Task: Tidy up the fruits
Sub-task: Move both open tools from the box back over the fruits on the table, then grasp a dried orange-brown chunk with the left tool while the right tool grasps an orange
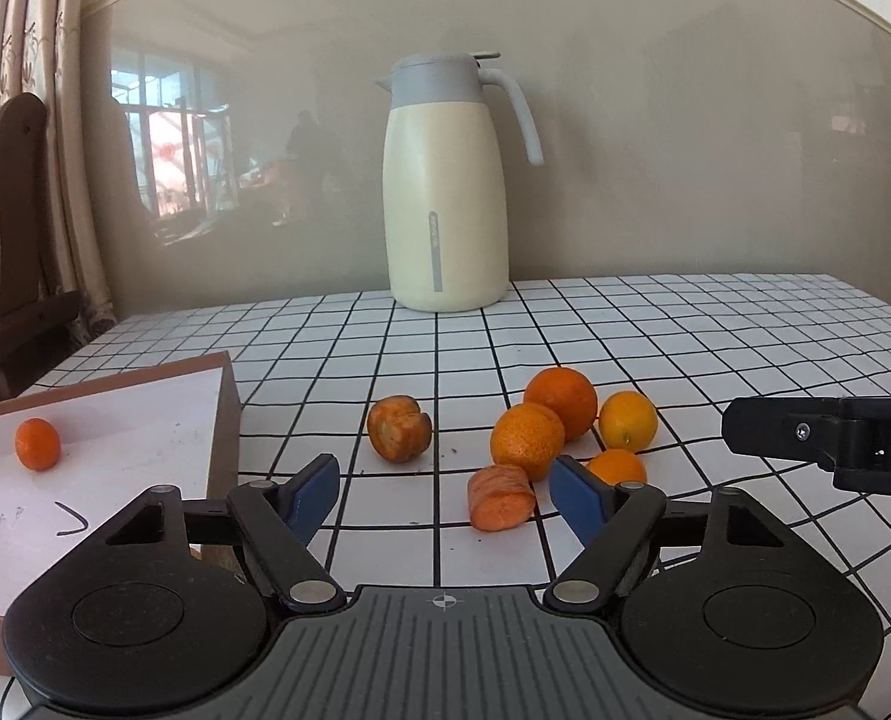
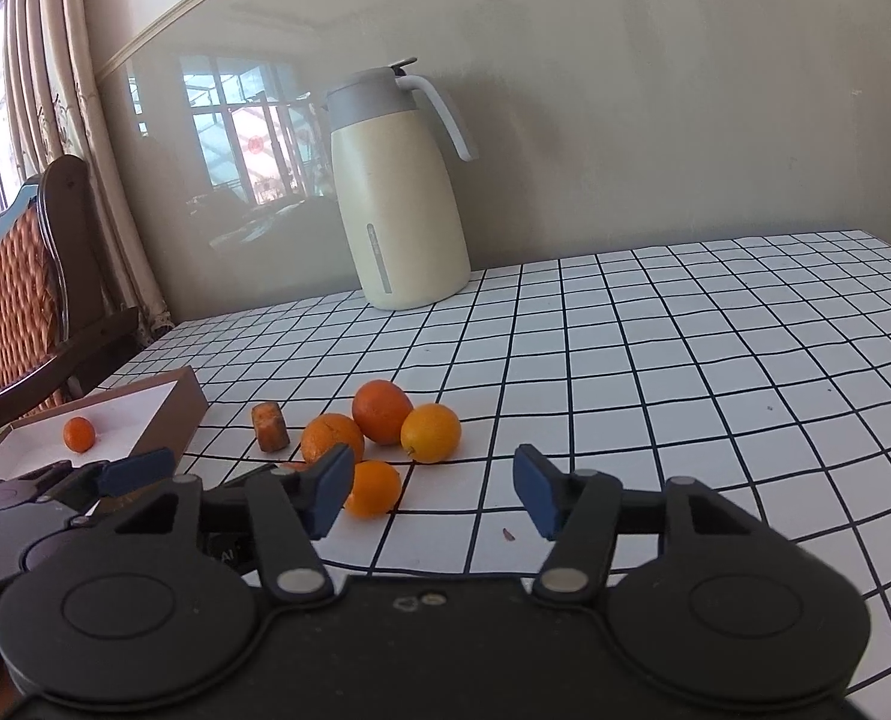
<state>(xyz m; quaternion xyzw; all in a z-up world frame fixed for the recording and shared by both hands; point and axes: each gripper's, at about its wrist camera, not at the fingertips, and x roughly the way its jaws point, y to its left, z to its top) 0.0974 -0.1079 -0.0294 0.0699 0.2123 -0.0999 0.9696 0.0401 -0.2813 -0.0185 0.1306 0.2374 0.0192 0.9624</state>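
Grippers over scattered citrus, both unclenched and empty.

My left gripper [image 1: 445, 495] hovers with jaws apart before an orange-fleshed cut piece [image 1: 501, 498]; my right gripper [image 2: 433, 489] gapes beside a small orange [image 2: 374, 488]. Beyond lie the clustered oranges [image 1: 562, 402], one tangerine [image 1: 38, 443] in the shallow box [image 1: 224, 414], and a cream thermal jug [image 1: 445, 192] on the grid cloth [image 1: 685, 330].

Cream jug [image 1: 445, 204] with grey lid and handle, upright at the back of a grid-patterned tablecloth [image 1: 715, 330]. Glossy beige wall [image 1: 685, 150] behind; curtain [image 1: 43, 120] and wooden chair [image 1: 7, 228] left.
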